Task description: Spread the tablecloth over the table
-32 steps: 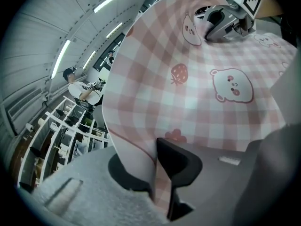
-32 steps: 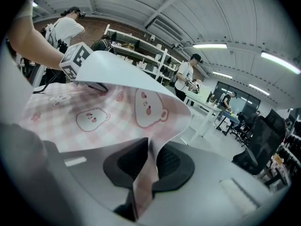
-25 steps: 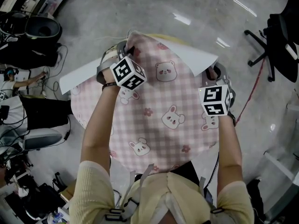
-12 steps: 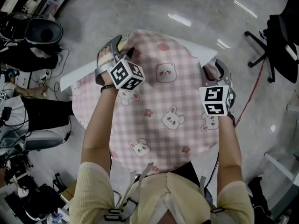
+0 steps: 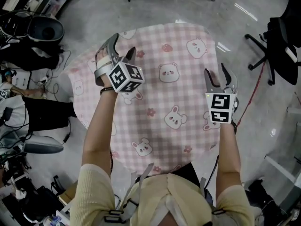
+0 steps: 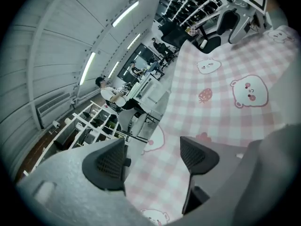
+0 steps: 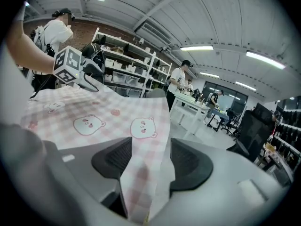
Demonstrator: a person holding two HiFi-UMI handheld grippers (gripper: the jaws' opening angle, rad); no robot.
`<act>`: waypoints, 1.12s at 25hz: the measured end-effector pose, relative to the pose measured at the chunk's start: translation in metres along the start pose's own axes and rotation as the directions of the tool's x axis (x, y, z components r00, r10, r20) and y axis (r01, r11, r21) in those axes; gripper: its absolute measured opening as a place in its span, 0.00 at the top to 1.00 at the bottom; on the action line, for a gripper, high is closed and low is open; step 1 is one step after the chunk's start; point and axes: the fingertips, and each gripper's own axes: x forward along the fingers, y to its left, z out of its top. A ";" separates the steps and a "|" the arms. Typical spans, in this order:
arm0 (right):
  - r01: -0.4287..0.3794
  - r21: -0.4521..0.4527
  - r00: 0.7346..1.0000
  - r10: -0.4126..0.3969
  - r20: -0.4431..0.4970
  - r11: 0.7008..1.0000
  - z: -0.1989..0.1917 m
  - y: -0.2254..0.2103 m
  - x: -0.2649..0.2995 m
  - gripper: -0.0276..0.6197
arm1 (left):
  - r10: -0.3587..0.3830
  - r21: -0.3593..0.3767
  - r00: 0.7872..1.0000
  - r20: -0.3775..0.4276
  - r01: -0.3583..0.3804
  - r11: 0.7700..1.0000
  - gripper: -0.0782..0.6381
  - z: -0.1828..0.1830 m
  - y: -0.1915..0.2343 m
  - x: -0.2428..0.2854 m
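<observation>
A pink checked tablecloth (image 5: 164, 93) printed with bears lies flat over the round table and covers all of it, its edges drooping. My left gripper (image 5: 120, 46) hovers over the cloth's far left part. Its jaws have just been opening and now stand wide, with only the cloth (image 6: 221, 93) showing below them and nothing pressed by the left gripper (image 6: 153, 157). My right gripper (image 5: 217, 75) is at the cloth's right edge. Its jaws have also just been opening. In the right gripper view the cloth's edge (image 7: 141, 173) runs loosely through the gap of the right gripper (image 7: 150, 158), and the pads do not touch it.
Black office chairs (image 5: 282, 36) stand to the right, with a red cable (image 5: 254, 93) on the floor near the table. A black round bin (image 5: 44, 29), cables and a seated person (image 5: 9, 86) are at the left. Shelves (image 7: 127, 60) and several people stand farther off.
The folded-back far part of the cloth, white underside up before, has dropped flat over the table's far side. Both grippers have let go of the cloth, opened and lifted a little.
</observation>
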 end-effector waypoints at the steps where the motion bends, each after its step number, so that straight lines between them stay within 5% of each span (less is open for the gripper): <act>1: 0.000 0.004 1.000 0.000 0.001 1.000 0.001 0.001 -0.003 0.56 | -0.002 -0.003 1.000 0.004 0.002 1.000 0.36 0.001 0.001 -0.002; 7: -0.006 0.033 1.000 0.006 0.004 0.999 0.004 0.009 -0.022 0.56 | -0.048 -0.081 0.999 0.024 0.050 0.995 0.36 0.000 0.000 -0.023; 15: -0.036 0.072 0.999 0.034 0.027 0.997 0.014 0.027 -0.052 0.57 | -0.148 -0.252 0.988 0.054 0.156 0.955 0.38 -0.006 -0.017 -0.062; 28: -0.113 0.187 0.992 0.102 0.067 0.976 0.021 0.072 -0.104 0.61 | -0.215 -0.333 0.972 0.092 0.233 0.914 0.55 -0.010 -0.046 -0.136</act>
